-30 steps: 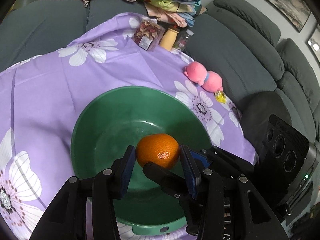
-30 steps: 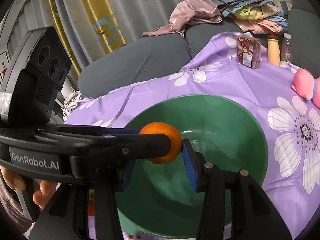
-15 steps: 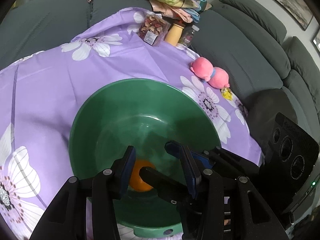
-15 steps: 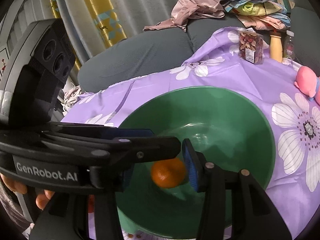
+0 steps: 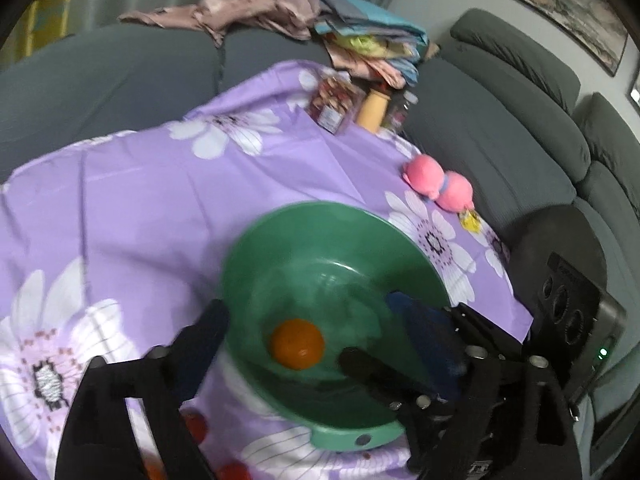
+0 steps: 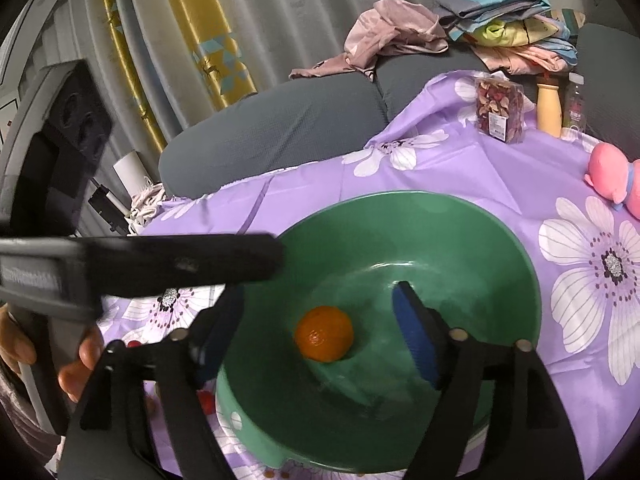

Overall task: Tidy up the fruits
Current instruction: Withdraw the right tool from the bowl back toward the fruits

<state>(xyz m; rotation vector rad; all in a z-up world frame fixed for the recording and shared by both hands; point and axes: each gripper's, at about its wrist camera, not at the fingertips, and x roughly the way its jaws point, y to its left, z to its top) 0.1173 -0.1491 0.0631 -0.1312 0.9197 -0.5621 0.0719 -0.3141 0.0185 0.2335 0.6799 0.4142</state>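
The orange, held above a second ago, now lies in the green bowl; both hand-held grippers, left and right, are opening, empty. One fruit placed.

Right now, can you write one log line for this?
round orange fruit: resting loose in green plastic bowl | left gripper: jaws opening, empty | right gripper: jaws opening, empty

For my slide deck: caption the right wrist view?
Orange resting in green bowl, right tool opening above it, nothing gripped.
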